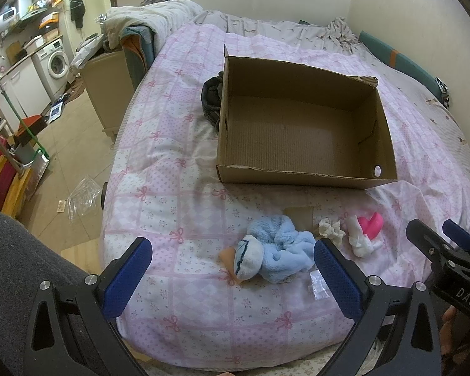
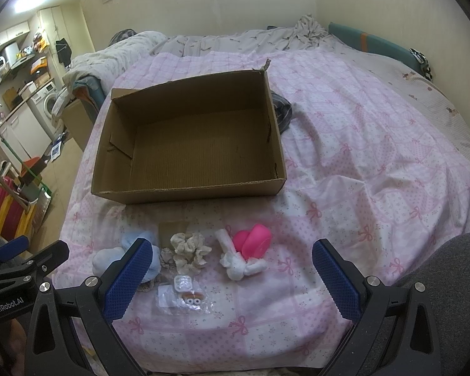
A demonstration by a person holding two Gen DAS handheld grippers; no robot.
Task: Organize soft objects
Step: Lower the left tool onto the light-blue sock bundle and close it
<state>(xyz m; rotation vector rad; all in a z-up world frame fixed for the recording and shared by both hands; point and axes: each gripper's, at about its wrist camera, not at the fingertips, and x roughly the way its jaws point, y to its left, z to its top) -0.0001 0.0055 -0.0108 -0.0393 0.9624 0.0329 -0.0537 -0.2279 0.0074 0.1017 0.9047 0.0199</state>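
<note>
An empty cardboard box [image 1: 300,159] [image 2: 185,185] lies on the pink bed cover. In front of it sit a fluffy light blue cloth [image 1: 282,247] [image 2: 109,258] with a white and blue sock [image 1: 249,258], a cream scrunchie [image 1: 330,230] [image 2: 188,249], a pink heart-shaped toy [image 1: 371,224] [image 2: 255,239] and white socks [image 1: 362,242] [image 2: 239,264]. My left gripper [image 1: 232,277] is open, hovering just short of the blue cloth. My right gripper [image 2: 232,277] is open near the bed's front edge, short of the scrunchie and the heart; it also shows in the left wrist view [image 1: 435,235].
A dark garment [image 1: 211,97] [image 2: 282,109] lies beside the box. Small clear plastic bags [image 2: 185,297] [image 1: 318,286] rest near the front edge. A bedside cabinet [image 1: 108,87], a washing machine [image 1: 58,61] and floor clutter [image 1: 78,200] are at the left. Rumpled bedding [image 2: 297,34] lines the far wall.
</note>
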